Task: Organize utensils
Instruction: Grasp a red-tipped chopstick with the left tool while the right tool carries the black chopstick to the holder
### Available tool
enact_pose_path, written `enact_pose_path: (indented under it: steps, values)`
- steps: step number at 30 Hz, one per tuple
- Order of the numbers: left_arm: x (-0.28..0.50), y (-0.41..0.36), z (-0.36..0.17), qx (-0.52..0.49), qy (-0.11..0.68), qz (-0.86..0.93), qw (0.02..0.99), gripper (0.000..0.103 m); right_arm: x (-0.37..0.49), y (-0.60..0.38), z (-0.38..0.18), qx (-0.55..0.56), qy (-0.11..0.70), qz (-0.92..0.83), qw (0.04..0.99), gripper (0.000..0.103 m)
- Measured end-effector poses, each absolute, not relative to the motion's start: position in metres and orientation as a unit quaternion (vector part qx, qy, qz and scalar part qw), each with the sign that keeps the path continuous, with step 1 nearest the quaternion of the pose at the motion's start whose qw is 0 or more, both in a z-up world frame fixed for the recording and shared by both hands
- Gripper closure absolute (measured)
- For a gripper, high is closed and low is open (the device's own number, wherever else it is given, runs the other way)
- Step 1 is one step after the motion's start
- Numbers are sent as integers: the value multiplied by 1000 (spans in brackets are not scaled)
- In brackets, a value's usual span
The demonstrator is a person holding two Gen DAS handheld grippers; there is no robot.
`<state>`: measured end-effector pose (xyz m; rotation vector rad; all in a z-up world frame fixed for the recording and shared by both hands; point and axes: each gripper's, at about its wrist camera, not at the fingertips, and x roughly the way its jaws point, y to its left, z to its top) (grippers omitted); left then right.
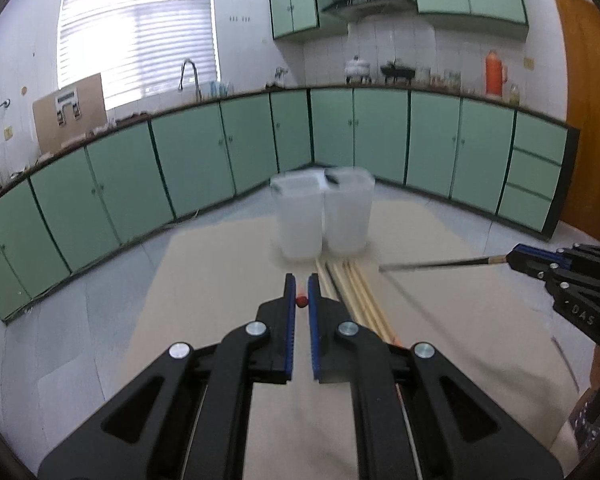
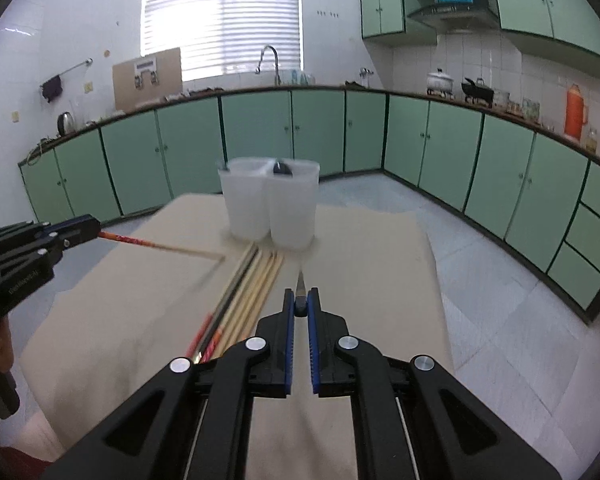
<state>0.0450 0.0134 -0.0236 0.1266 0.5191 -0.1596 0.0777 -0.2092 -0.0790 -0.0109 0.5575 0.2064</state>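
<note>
- We are pinching a red-ended chopstick in the left hand-held gripper, and a dark chopstick in the right hand-held gripper.
- More chopsticks are lying before two white holders on the beige worktop; green cabinets are lining the kitchen.

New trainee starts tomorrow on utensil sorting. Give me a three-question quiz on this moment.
1. True or false: both the left gripper and the right gripper grip a chopstick.
2. The red-ended wooden chopstick is held by: A left gripper, B right gripper, C neither.
3. Fill in: the loose bundle of chopsticks lies on the beige cloth in front of two translucent white ____.

Key: 1 true; 2 A; 3 containers.
</note>
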Motion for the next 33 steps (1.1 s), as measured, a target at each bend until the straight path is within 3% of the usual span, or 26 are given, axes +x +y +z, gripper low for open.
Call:
enact_pose_path:
  steps: [20, 33]
  values:
    - [105, 20, 57, -5, 216, -133, 967, 98, 151, -221, 14, 4, 262, 164, 951, 96]
    - [143, 9, 132, -9, 119, -122, 985, 98, 214, -214, 101, 20, 175, 183, 967, 97]
